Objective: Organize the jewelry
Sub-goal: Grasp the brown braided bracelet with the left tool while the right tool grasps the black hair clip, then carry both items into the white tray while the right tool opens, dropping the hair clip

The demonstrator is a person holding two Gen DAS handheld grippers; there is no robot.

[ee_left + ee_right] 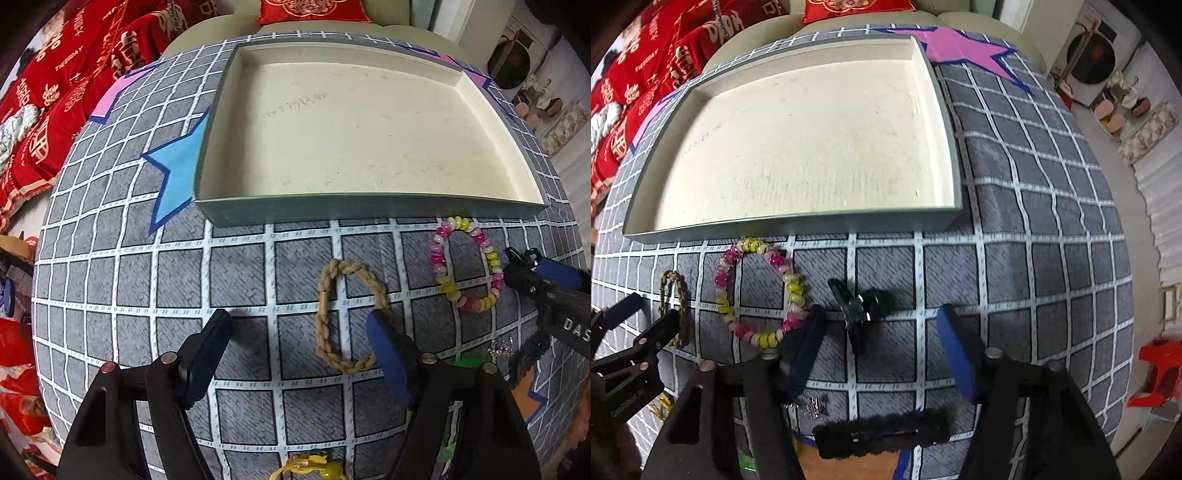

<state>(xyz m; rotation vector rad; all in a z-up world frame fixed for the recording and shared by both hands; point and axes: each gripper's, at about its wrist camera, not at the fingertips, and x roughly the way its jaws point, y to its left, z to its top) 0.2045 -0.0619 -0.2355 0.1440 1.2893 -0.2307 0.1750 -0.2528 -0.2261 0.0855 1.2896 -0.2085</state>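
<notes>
A braided tan rope bracelet [327, 321] lies on the checked grey cloth between the fingers of my left gripper [299, 332], which is open; its right finger [384, 339] overlaps the bracelet's right side. A pink and yellow beaded bracelet [439, 266] lies to the right, just before the shallow cream-lined box [369, 208]. In the right wrist view a black hair clip [860, 306] sits between the fingers of my open right gripper [882, 328], touching neither pad. The beaded bracelet [794, 288], the rope bracelet [683, 295] and the left gripper [646, 314] are at its left.
Near the front edge lie a fuzzy black hair clip [882, 432], a small silver chain [812, 406] and a yellow trinket [314, 467]. Red cushions [44, 92] are piled at the left, and a red stool [1160, 369] stands on the floor at the right.
</notes>
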